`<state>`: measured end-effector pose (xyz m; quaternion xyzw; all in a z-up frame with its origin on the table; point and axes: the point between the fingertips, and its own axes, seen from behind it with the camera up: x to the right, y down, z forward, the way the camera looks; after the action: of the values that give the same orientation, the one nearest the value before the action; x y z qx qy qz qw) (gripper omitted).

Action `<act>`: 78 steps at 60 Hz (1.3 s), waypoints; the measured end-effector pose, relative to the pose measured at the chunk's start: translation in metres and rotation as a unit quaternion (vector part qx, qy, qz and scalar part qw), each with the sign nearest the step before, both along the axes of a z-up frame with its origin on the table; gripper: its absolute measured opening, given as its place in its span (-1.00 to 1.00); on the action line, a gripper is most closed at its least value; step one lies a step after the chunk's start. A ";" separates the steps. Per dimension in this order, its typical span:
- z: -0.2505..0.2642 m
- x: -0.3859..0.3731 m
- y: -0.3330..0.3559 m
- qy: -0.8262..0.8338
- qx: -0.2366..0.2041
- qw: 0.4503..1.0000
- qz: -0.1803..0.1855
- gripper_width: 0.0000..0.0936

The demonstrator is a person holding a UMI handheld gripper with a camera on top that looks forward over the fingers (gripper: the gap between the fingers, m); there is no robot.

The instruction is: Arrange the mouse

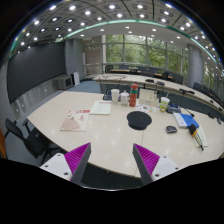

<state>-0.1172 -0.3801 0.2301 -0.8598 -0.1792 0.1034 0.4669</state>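
My gripper is open and empty, held above the near edge of a large white table, its magenta pads spread wide apart. Far beyond the fingers, a round black mouse pad lies on the table. To its right lies a small dark object that looks like the mouse. Nothing is between the fingers.
Papers and a sheet lie left of the pad. Cups and a red bottle stand further back. A blue item lies at the right. A black chair stands at the table's left side.
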 end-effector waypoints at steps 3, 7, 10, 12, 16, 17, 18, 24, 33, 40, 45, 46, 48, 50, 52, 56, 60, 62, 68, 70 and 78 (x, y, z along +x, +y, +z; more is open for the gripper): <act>-0.021 0.021 0.012 -0.006 -0.014 1.000 -0.014 0.83; -0.051 0.053 0.033 -0.013 -0.026 0.999 -0.036 0.83; -0.071 0.079 0.049 -0.019 -0.035 0.998 -0.055 0.83; -0.083 0.098 0.064 -0.020 -0.034 0.997 -0.070 0.83; -0.105 0.136 0.095 -0.024 -0.036 0.995 -0.094 0.83; -0.112 0.144 0.101 -0.026 -0.037 0.994 -0.099 0.83; -0.118 0.151 0.108 -0.026 -0.037 0.994 -0.104 0.83; -0.142 0.194 0.158 -0.031 -0.033 0.991 -0.127 0.82; -0.176 0.239 0.235 -0.033 -0.026 0.988 -0.146 0.82; -0.204 0.256 0.285 -0.027 -0.040 0.987 -0.152 0.82; -0.217 0.262 0.315 -0.012 -0.047 0.987 -0.152 0.82; -0.220 0.263 0.321 -0.010 -0.049 0.987 -0.153 0.82; -0.225 0.266 0.332 -0.009 -0.050 0.987 -0.154 0.82; -0.230 0.268 0.342 -0.011 -0.052 0.986 -0.157 0.82; -0.235 0.271 0.352 -0.014 -0.054 0.986 -0.159 0.82; -0.243 0.277 0.368 -0.016 -0.061 0.984 -0.167 0.82; -0.242 0.279 0.384 -0.016 -0.055 0.984 -0.168 0.82; -0.243 0.279 0.390 -0.015 -0.058 0.984 -0.168 0.82; -0.243 0.283 0.410 -0.016 -0.060 0.983 -0.174 0.84; -0.243 0.284 0.415 -0.017 -0.061 0.982 -0.177 0.84; -0.243 0.286 0.437 -0.013 -0.065 0.981 -0.181 0.82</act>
<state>0.1688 0.0568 -0.0124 -0.9080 -0.0191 0.0175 0.4183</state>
